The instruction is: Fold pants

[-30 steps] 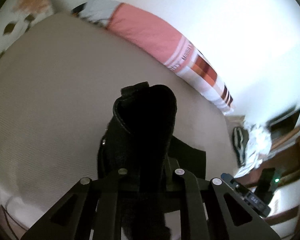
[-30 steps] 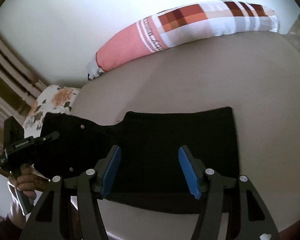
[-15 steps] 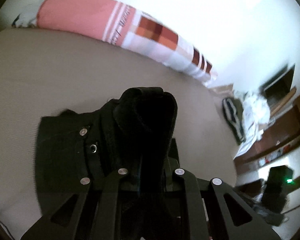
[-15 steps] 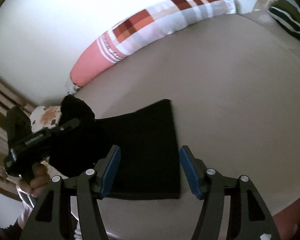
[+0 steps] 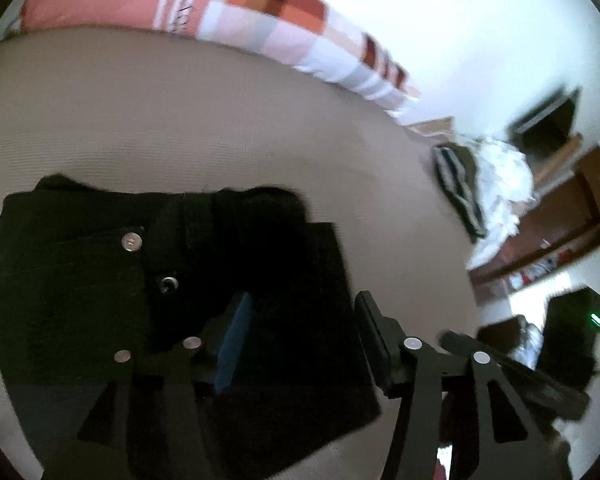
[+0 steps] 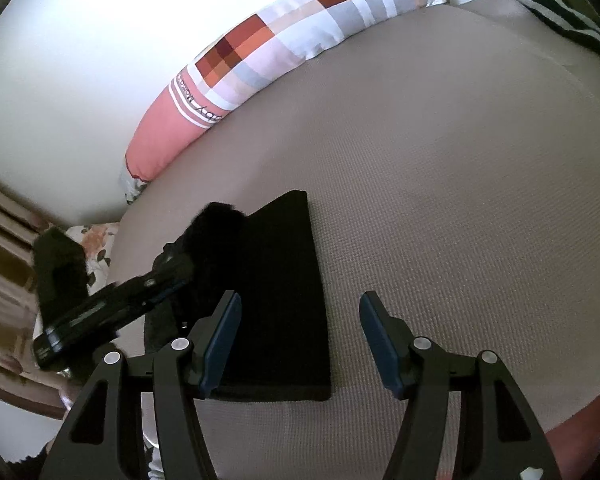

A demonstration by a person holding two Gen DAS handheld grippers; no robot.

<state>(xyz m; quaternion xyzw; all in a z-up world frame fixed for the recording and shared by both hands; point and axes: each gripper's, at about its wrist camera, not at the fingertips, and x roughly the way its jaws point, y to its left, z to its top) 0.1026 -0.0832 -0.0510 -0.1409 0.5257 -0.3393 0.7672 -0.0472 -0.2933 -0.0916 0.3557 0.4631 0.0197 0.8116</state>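
Black pants (image 5: 100, 272) lie folded on the beige bed (image 5: 220, 120), the waist part with its metal buttons (image 5: 131, 241) on top at the left. My left gripper (image 5: 304, 336) hovers just over the fold; its jaws are opening and no cloth is pinched between the pads. In the right wrist view the pants (image 6: 284, 280) form a flat dark rectangle with a raised lump of cloth at the left, where my left gripper (image 6: 172, 276) reaches in. My right gripper (image 6: 300, 320) stands open above the rectangle's right edge, holding nothing.
A long pink and checked pillow (image 6: 260, 60) lies along the white wall. A striped garment (image 5: 456, 184) and white clothes (image 5: 500, 176) sit at the bed's far end, wooden shelves (image 5: 540, 240) beyond. A floral pillow (image 6: 96, 248) is at the left. Bare bed (image 6: 460, 240) spreads to the right.
My left gripper carried the bunched waist end across and down onto the folded legs, then let go and opened. The right gripper shifted a little and stayed open.
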